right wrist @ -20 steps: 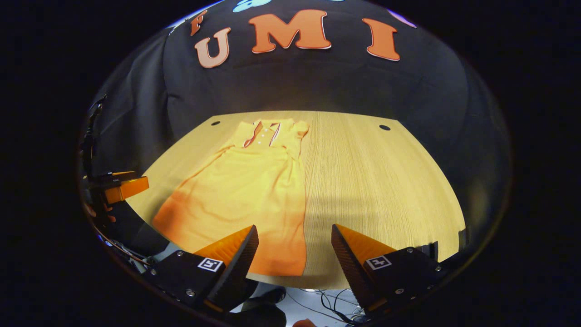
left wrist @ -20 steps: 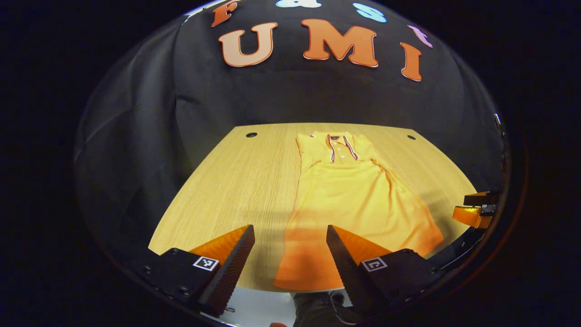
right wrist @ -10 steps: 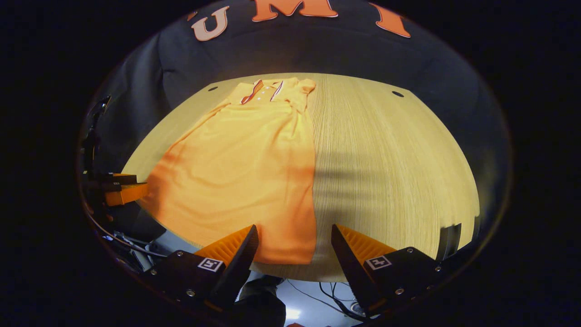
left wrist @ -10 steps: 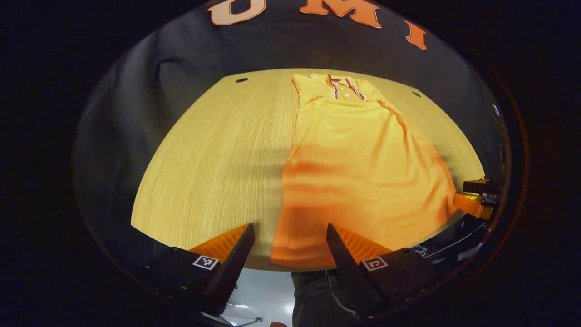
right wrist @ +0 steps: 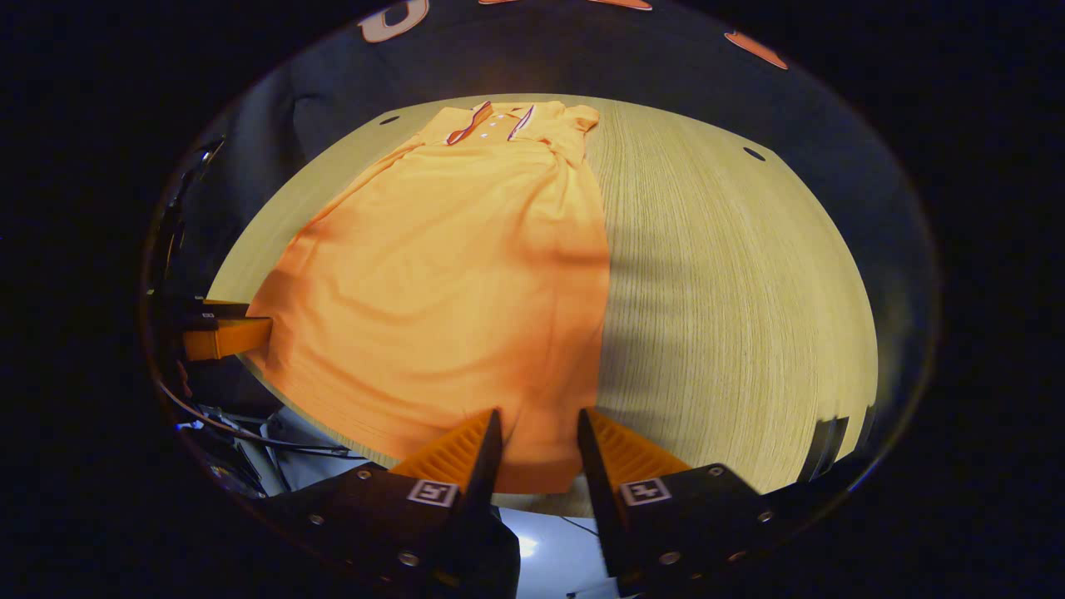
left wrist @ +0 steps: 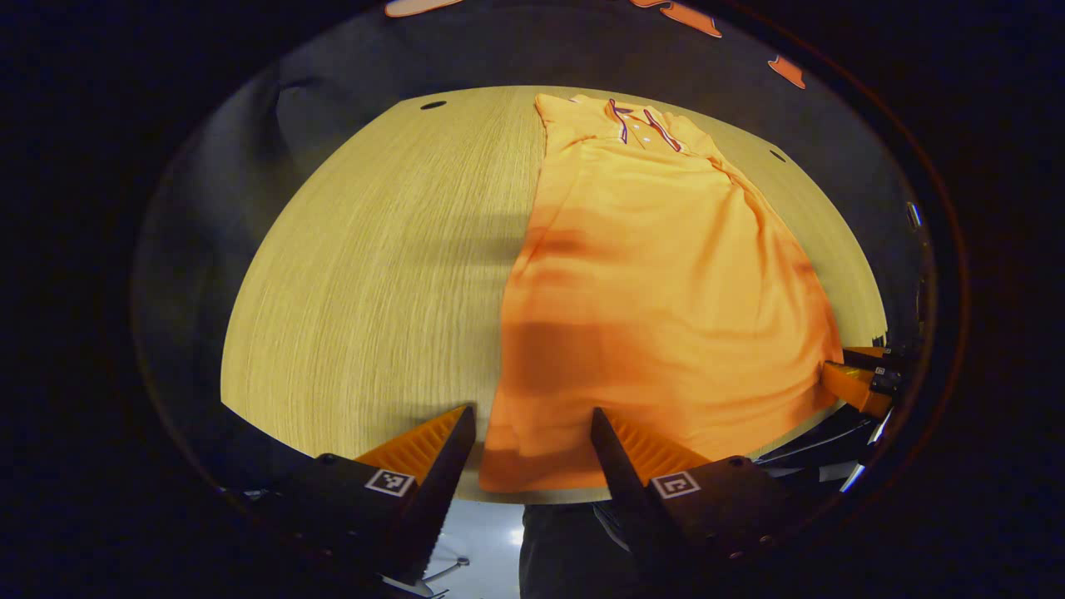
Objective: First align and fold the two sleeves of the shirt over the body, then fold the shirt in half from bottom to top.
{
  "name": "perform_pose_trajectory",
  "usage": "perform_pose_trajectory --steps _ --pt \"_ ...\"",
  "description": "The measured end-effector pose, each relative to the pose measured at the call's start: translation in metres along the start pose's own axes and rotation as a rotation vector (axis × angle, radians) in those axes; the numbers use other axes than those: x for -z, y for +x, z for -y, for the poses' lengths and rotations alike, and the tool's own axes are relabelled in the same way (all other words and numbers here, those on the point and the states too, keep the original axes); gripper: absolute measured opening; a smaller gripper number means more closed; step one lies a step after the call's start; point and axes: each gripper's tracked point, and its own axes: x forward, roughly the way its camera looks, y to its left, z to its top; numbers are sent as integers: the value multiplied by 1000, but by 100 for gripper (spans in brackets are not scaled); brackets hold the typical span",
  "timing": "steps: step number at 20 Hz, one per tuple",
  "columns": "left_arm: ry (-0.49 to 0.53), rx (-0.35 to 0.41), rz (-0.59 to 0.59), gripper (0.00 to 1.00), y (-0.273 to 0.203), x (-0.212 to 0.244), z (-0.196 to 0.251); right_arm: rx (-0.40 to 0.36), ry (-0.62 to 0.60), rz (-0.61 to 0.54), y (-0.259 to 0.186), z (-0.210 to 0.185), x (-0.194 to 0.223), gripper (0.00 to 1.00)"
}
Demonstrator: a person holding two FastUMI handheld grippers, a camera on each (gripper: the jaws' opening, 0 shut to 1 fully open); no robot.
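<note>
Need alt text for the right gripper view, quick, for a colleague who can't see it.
An orange shirt lies flat on a wooden table, collar far, sleeves folded in. The right gripper, fingers apart, straddles its near hem corner.

Warm, dim light from overhead: the table (left wrist: 374,274) and the far half of the shirt (left wrist: 657,249) read bright, while banded shadows darken the shirt's near hem in both views and stretch across the wood beside it. Strong fisheye bowing curves the table edge and squeezes detail toward the rim, where the booth wall falls nearly black. Focus is fair mid-frame, wood grain crisp; slight blur softens the hem between the right gripper (right wrist: 537,433) fingers.
</note>
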Motion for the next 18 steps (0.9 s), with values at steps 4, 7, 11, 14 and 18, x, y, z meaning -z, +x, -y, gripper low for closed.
perform_pose_trajectory --steps 4,7,11,14,18 --pt "68 71 53 6 2 -14 20 -115 118 -18 3 -12 -6 19" --pt "-9 92 82 1 -2 -17 17 -144 281 -27 -6 -11 -3 1" --pt "-10 111 146 1 -23 -35 14 -192 210 42 -14 -20 -29 2" --pt "-18 121 202 1 -37 -62 15 -213 173 70 -26 -27 -50 1" --pt "-14 147 268 1 -48 -107 22 -143 104 155 -31 -13 -97 0"
